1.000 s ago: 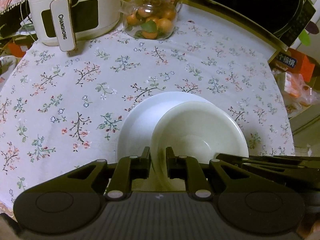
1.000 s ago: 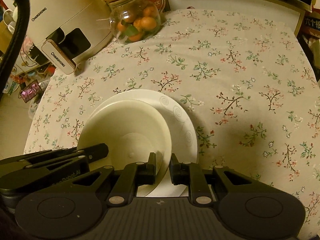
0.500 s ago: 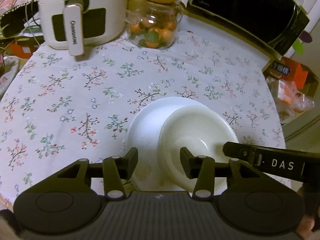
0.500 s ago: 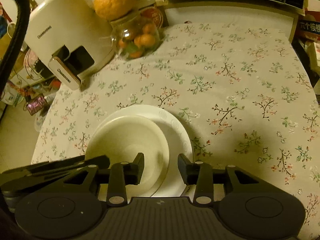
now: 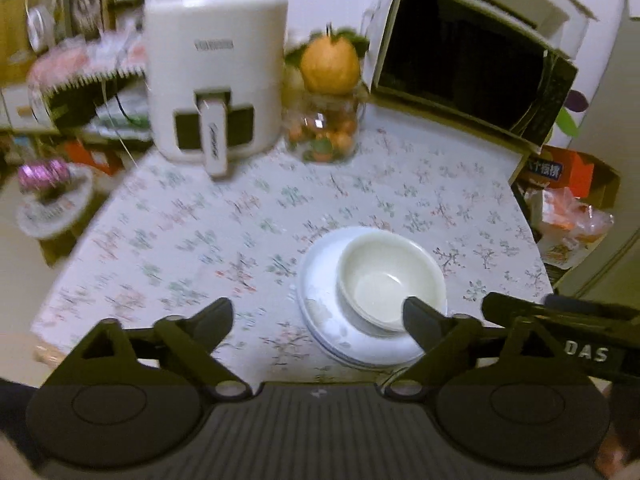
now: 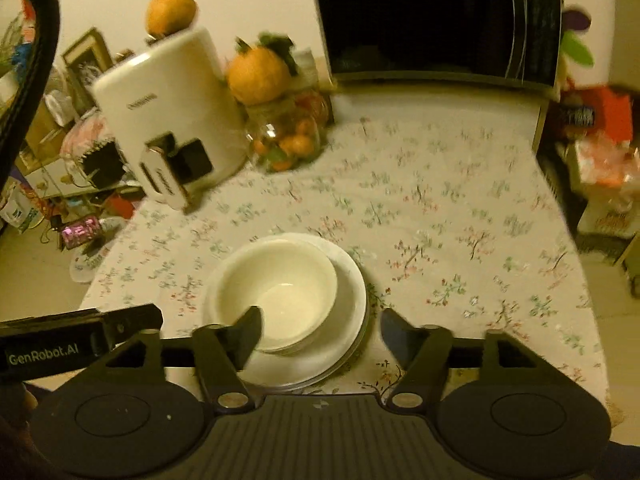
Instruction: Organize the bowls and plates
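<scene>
Opening wide, left gripper (image 5: pixel 318 316) and right gripper (image 6: pixel 320 330), fingers released, nothing grasped. Resting ahead of both, cream bowl (image 5: pixel 390 278) on white plate (image 5: pixel 320 312), on table (image 5: pixel 192 240), beyond right gripper's left finger, touching neither.

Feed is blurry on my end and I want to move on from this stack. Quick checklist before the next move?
1. Bowls nested on the plates: ok.
2. Stack sits off-centre on the plates, toward the left in the right wrist view: not ok if centring matters.
3. Left hand-held gripper jaws opening, nothing between them: ok.
4. Right hand-held gripper jaws opening, clear of the rim: ok.
5. Tablecloth beside the stack free: ok.
6. Chips or cracks on the dishes: cannot tell.
</scene>
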`<move>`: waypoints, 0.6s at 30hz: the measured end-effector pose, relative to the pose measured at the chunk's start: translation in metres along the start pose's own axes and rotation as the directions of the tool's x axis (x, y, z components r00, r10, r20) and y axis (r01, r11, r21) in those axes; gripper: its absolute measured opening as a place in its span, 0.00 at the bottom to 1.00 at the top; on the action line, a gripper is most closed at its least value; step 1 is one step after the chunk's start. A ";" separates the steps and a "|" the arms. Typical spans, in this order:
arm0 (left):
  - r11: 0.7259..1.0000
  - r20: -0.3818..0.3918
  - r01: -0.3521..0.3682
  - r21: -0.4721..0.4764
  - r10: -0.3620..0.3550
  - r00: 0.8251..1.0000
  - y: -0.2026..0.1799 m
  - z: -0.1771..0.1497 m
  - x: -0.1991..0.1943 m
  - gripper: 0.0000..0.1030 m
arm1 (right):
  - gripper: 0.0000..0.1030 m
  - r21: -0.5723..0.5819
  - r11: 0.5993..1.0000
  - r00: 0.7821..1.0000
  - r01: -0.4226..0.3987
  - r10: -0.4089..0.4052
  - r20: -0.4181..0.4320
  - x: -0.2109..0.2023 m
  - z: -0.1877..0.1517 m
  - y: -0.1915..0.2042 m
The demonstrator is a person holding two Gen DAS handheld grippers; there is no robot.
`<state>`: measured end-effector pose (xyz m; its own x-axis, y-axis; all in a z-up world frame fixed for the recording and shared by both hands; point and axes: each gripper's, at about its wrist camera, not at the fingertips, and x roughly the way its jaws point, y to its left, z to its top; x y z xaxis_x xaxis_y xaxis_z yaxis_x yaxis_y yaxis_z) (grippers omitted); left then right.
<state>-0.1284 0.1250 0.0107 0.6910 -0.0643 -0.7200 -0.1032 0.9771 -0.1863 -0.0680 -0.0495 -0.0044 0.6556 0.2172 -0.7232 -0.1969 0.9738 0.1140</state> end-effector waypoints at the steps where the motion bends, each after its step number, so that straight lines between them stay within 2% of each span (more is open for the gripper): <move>1: 1.000 0.021 -0.010 0.010 0.009 1.000 0.000 -0.002 -0.010 0.95 | 0.82 -0.010 1.000 1.000 0.005 -0.005 0.018 -0.009 -0.002 0.003; 2: 1.000 0.042 -0.020 0.015 0.019 0.999 0.000 -0.005 -0.021 0.98 | 0.89 -0.022 1.000 0.999 0.013 -0.013 0.035 -0.020 -0.005 0.006; 5: 0.999 0.075 -0.038 0.014 0.037 0.996 0.000 -0.009 -0.043 1.00 | 0.92 -0.063 0.998 0.998 0.032 -0.028 0.054 -0.045 -0.014 0.016; 9: 0.998 0.103 -0.053 0.024 0.050 0.993 -0.001 -0.013 -0.062 1.00 | 0.95 -0.079 0.996 0.997 0.037 -0.032 0.067 -0.072 -0.025 0.022; 18: 0.998 0.122 -0.061 0.015 0.059 0.991 -0.003 -0.013 -0.079 1.00 | 0.97 -0.046 0.998 0.995 0.036 -0.031 0.098 -0.101 -0.034 0.029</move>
<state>-0.1917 0.1245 0.0598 0.7659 0.0187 -0.6427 -0.1346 0.9821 -0.1318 -0.1646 -0.0454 0.0488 0.7297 0.1923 -0.6562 -0.2065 0.9768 0.0566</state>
